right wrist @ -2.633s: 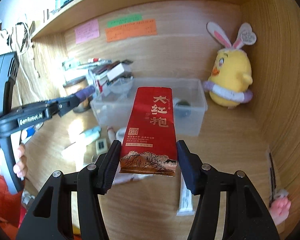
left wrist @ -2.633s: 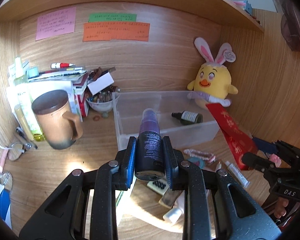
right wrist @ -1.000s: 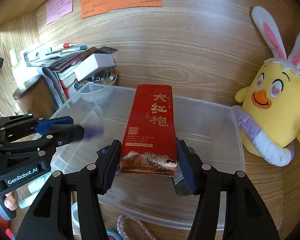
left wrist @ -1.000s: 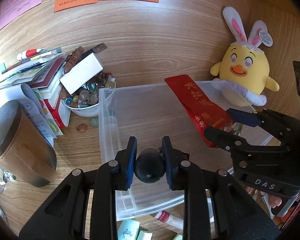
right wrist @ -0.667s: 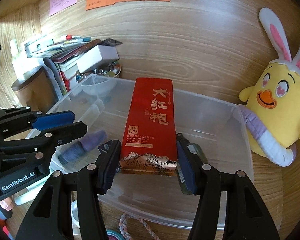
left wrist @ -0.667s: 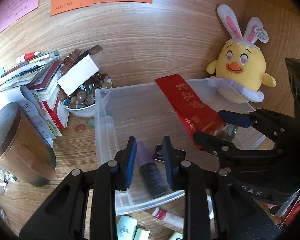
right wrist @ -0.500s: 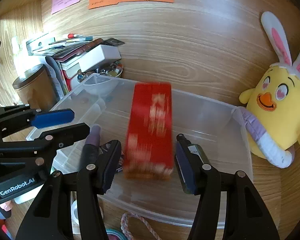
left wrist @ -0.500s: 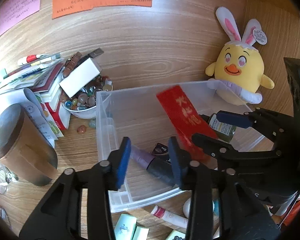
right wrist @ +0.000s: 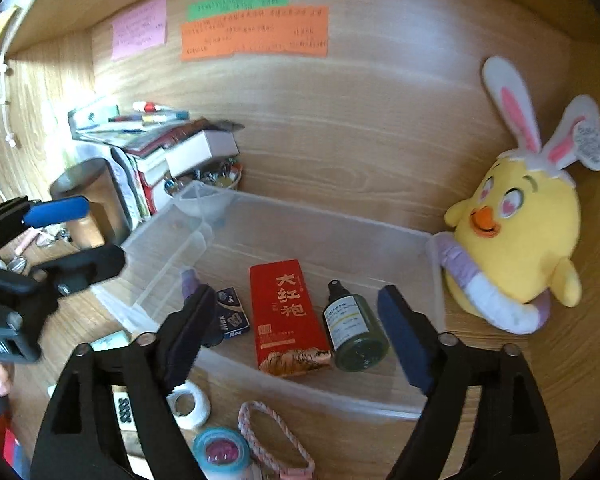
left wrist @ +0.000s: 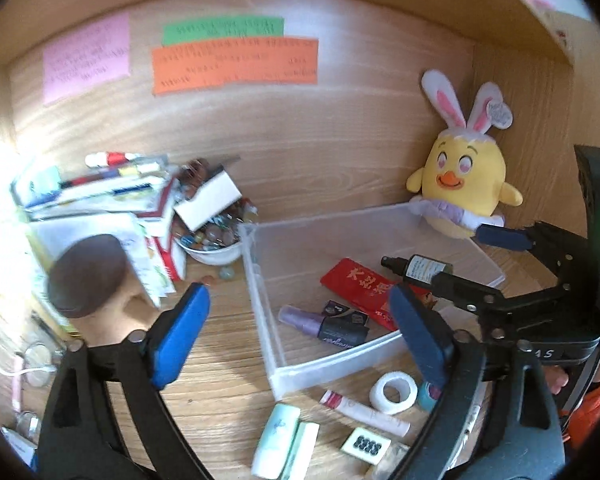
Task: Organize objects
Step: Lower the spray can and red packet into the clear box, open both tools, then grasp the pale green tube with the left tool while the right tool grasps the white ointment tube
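Note:
A clear plastic bin (left wrist: 260, 292) (right wrist: 160, 280) stands on the wooden desk. In it lie a purple spray bottle (left wrist: 324, 326), a red tea packet (left wrist: 360, 284) (right wrist: 286, 316), a dark green dropper bottle (left wrist: 420, 267) (right wrist: 354, 328) and a small dark box (right wrist: 231, 314). My left gripper (left wrist: 300, 332) is open and empty in front of the bin. My right gripper (right wrist: 296, 336) is open and empty above the bin's front.
A yellow bunny-eared chick plush (left wrist: 458, 188) (right wrist: 512, 216) sits right of the bin. A brown mug (left wrist: 86, 276), books and a bowl of beads (left wrist: 212, 236) stand left. A white tape roll (left wrist: 392, 392), tubes, a braided band (right wrist: 272, 436) and a blue tape roll (right wrist: 220, 454) lie in front.
Both grippers opened and pulled back. The purple bottle and the red packet dropped from them and now lie in the bin.

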`<state>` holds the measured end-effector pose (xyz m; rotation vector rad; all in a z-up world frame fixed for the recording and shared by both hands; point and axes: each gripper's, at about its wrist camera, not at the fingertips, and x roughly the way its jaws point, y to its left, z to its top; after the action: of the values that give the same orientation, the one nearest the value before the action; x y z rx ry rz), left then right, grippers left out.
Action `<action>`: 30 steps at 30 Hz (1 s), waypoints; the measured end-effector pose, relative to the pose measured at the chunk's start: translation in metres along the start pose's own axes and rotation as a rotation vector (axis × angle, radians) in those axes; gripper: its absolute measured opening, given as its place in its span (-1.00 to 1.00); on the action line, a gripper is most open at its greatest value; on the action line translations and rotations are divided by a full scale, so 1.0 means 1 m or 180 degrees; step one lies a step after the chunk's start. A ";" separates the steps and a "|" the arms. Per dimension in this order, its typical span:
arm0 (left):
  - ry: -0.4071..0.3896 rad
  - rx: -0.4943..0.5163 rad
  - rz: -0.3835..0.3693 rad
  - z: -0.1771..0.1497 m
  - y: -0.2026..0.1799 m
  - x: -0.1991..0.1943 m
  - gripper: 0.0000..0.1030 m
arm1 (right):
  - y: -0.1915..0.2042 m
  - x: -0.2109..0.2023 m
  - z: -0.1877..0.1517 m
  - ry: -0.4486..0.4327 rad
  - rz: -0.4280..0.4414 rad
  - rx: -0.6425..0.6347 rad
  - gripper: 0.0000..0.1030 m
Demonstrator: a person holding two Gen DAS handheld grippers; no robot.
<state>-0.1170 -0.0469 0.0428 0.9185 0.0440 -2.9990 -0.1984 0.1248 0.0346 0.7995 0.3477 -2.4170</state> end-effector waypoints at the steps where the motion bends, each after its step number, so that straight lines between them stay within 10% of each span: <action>1: -0.0027 0.0014 0.0013 -0.001 0.002 -0.006 0.87 | 0.002 -0.007 -0.002 -0.0034 -0.0031 -0.0039 0.60; 11: 0.0247 0.0013 0.0128 -0.037 0.016 -0.015 0.88 | 0.011 -0.049 -0.033 -0.0249 -0.0206 -0.0103 0.61; 30: 0.1071 -0.0227 0.0207 -0.105 0.055 0.026 0.88 | -0.035 -0.042 -0.117 0.0527 -0.0128 0.0381 0.61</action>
<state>-0.0792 -0.0984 -0.0603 1.3739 0.1182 -2.7305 -0.1367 0.2177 -0.0296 1.0589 0.2871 -2.4334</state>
